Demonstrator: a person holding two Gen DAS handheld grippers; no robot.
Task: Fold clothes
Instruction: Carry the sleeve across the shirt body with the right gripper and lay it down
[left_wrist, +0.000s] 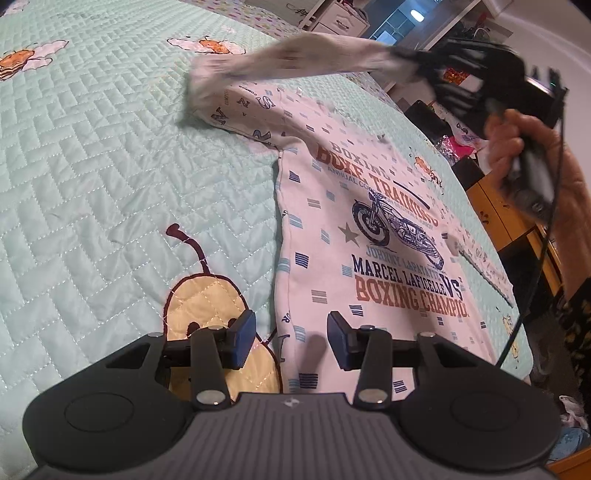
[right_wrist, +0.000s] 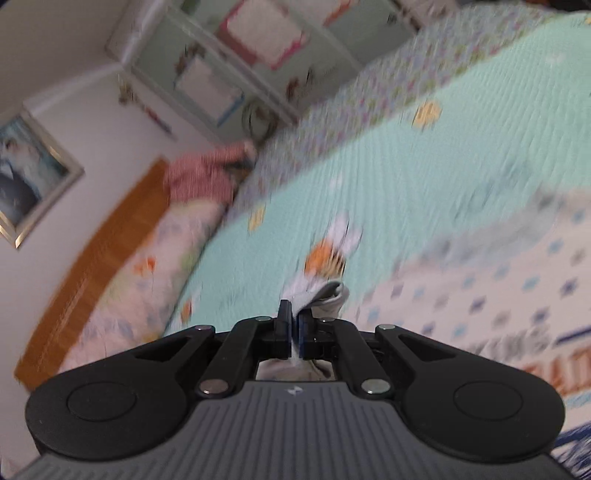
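White printed cotton shirt (left_wrist: 373, 236) lies flat on the mint quilted bed (left_wrist: 110, 166); sleeve fold in hand.
Your right tool (right_wrist: 294, 325) is clamped on the raised sleeve (left_wrist: 295, 55); your left tool (left_wrist: 291, 339) hovers apart over the hem. Next, lay the sleeve across the chest.

A bed covered by a mint-green quilted bedspread (left_wrist: 110, 166) carries everything. The bedspread has stitched bee patches and a yellow pear-shaped patch (left_wrist: 207, 302). A white printed shirt (left_wrist: 369, 240) lies flat on it, front up, showing a motorcycle and boxing lettering. Beyond the bedspread, a floral sheet (right_wrist: 122, 288) meets an orange wooden headboard (right_wrist: 92, 273).
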